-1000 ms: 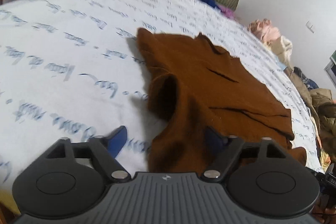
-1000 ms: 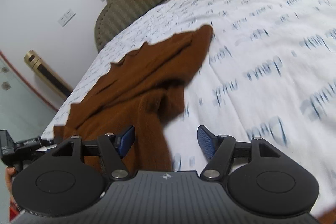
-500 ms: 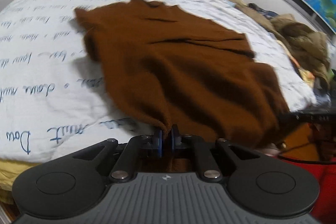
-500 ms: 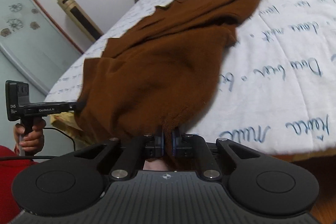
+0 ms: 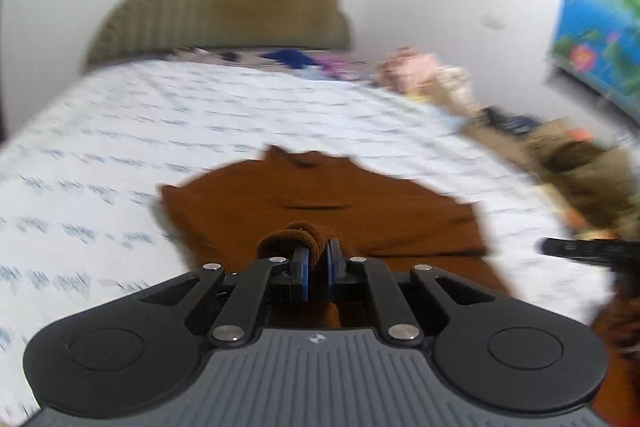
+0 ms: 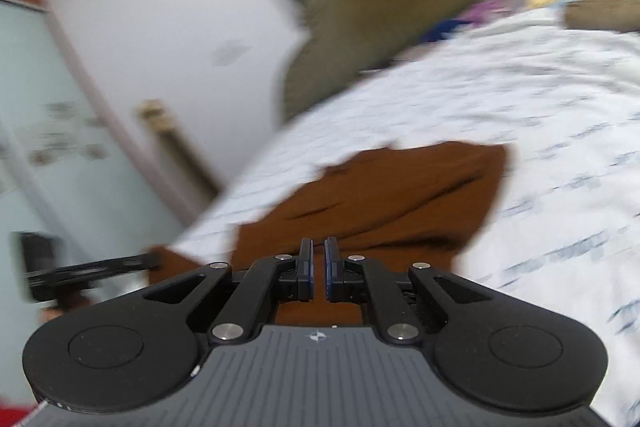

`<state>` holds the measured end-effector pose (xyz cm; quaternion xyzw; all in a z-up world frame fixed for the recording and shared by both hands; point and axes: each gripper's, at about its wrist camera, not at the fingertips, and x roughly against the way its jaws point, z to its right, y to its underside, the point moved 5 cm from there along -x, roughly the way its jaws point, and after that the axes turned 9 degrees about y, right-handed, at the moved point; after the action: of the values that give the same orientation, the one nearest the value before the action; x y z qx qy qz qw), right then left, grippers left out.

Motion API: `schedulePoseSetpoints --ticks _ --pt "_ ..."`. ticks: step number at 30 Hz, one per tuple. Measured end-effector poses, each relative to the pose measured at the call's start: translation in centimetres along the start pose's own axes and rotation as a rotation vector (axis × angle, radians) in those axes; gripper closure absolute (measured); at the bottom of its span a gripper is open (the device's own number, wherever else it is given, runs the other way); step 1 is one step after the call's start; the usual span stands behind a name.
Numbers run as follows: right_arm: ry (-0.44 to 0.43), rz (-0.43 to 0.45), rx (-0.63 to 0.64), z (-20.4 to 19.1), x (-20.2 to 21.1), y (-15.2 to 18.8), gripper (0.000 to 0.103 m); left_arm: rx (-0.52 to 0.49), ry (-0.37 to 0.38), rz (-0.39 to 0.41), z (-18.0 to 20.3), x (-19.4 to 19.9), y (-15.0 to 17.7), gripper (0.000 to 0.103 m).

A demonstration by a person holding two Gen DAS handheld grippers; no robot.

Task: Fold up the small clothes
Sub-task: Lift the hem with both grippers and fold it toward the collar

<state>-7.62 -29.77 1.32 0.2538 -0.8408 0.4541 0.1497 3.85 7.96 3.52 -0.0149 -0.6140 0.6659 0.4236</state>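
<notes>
On the printed bedsheet (image 5: pixel 120 131), the brown garment (image 5: pixel 360 203) now lies flatter than half a second ago. Left gripper (image 5: pixel 318 269) remains clamped on its 6 o'clock hem; right gripper (image 6: pixel 318 267) likewise. Spreading appears nearly complete; folding follows.

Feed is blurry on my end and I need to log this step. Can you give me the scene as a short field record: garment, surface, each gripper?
garment: brown knit top, lying partly spread on the bed
surface: white bedsheet with blue script
left gripper: shut on a bunched edge of the top
right gripper: nearly closed over the top's near edge; cloth between the pads not clearly seen
background: padded headboard, clothes pile at the bed's side
image quality: motion blur in both views
</notes>
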Motion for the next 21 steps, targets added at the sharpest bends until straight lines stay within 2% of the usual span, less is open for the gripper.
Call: schedulePoseSetpoints --ticks 2,3,4,5,6,7,8,9,10,12,15,17,18,19,20,21 --pt "0.101 -0.047 -0.028 1.6 -2.5 0.7 0.087 -0.009 -0.07 -0.082 -0.9 -2.9 1.3 0.092" --pt "0.115 -0.073 -0.056 2.2 -3.1 1.3 0.086 0.003 -0.069 -0.123 -1.3 -4.0 2.1 0.092" --pt "0.103 -0.097 -0.092 2.8 -3.2 2.1 0.08 0.022 -0.057 -0.157 -1.7 -4.6 3.0 0.091" --pt "0.081 -0.115 -0.125 3.3 -2.8 2.9 0.061 0.044 -0.039 -0.178 -2.1 -4.8 3.7 0.088" --pt "0.06 -0.115 -0.148 3.7 -2.0 3.6 0.049 0.069 -0.014 -0.182 -2.5 -4.6 4.4 0.08" --pt "0.057 -0.104 -0.162 4.2 -1.0 4.2 0.025 0.095 0.014 -0.171 -2.8 -4.3 5.0 0.066" --pt "0.066 -0.094 -0.169 4.7 0.1 4.7 0.017 0.12 0.038 -0.153 -3.0 -3.6 5.4 0.057" --pt "0.07 -0.096 -0.17 5.1 1.1 5.2 0.017 0.146 0.059 -0.131 -3.2 -2.9 5.9 0.034" --pt "0.067 -0.114 -0.171 5.3 1.8 6.0 0.018 0.172 0.075 -0.11 -3.7 -2.4 6.3 0.02" --pt "0.045 -0.169 -0.176 5.5 2.7 7.6 0.018 0.2 0.084 -0.083 -4.2 -1.6 7.0 0.019" --pt "-0.011 -0.236 -0.11 3.6 2.3 9.5 0.019 0.197 0.065 -0.095 -4.1 -1.9 7.1 0.02" --pt "-0.057 -0.273 -0.059 1.5 1.1 10.0 0.041 0.172 0.063 -0.101 -3.6 -2.5 6.7 0.021" --pt "-0.067 -0.296 -0.044 0.7 0.3 10.1 0.046 0.15 0.069 -0.106 -3.0 -2.7 6.5 0.05" --pt "-0.043 -0.303 -0.011 0.0 -0.3 10.2 0.058 0.129 0.081 -0.123 -2.5 -3.1 6.3 0.081" --pt "-0.01 -0.301 0.034 -0.4 -0.7 10.0 0.076 0.117 0.088 -0.14 -2.2 -3.1 6.2 0.088" --pt "0.012 -0.298 0.047 -0.6 -0.8 9.5 0.084 0.105 0.087 -0.141 -1.7 -2.9 6.0 0.098"
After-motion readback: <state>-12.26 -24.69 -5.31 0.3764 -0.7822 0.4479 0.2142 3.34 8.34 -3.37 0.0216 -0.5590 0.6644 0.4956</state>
